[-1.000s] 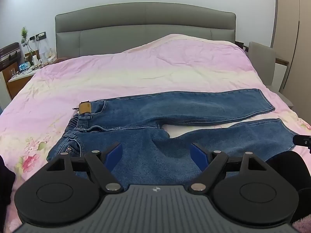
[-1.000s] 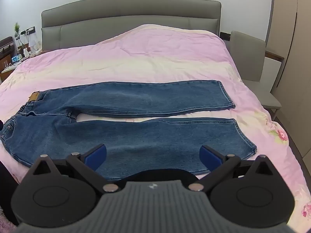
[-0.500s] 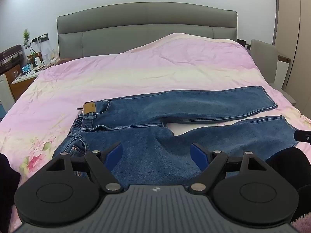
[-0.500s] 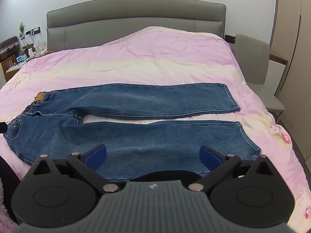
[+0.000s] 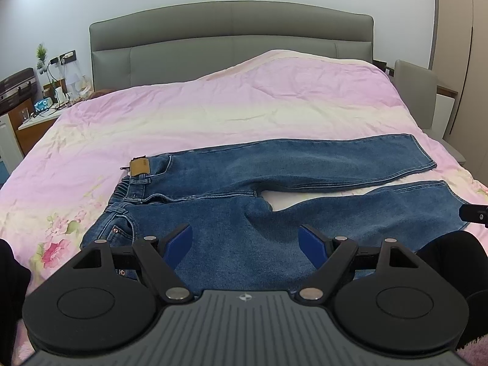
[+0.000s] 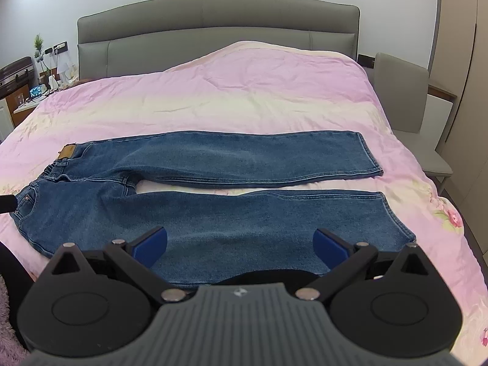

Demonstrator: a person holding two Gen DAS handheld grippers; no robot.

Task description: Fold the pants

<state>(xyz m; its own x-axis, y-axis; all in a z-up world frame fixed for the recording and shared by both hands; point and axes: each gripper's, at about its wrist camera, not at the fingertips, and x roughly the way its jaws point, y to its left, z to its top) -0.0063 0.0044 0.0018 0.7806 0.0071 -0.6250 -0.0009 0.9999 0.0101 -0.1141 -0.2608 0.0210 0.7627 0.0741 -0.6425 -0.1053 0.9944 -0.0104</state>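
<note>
Blue jeans (image 5: 274, 189) (image 6: 213, 195) lie flat across the pink bed cover, waistband with a tan leather patch (image 5: 139, 166) (image 6: 67, 152) to the left, both legs spread apart and running right. My left gripper (image 5: 245, 244) hovers open over the near hip and thigh, touching nothing. Open as well, my right gripper (image 6: 239, 242) hangs above the near leg close to its hem, with nothing between its blue pads. A black tip of the other gripper (image 5: 474, 213) shows at the right edge of the left wrist view.
The bed (image 5: 244, 100) has a grey padded headboard (image 5: 231, 39) at the far end. A nightstand with a plant and cables (image 5: 45, 91) stands at the left, a grey chair (image 6: 405, 97) at the right. Pink flowers print the cover's near corners.
Both grippers have drawn back and shifted slightly left, so the jeans sit a bit farther right and lower in view. Jaws stay open; the jeans have not moved.
</note>
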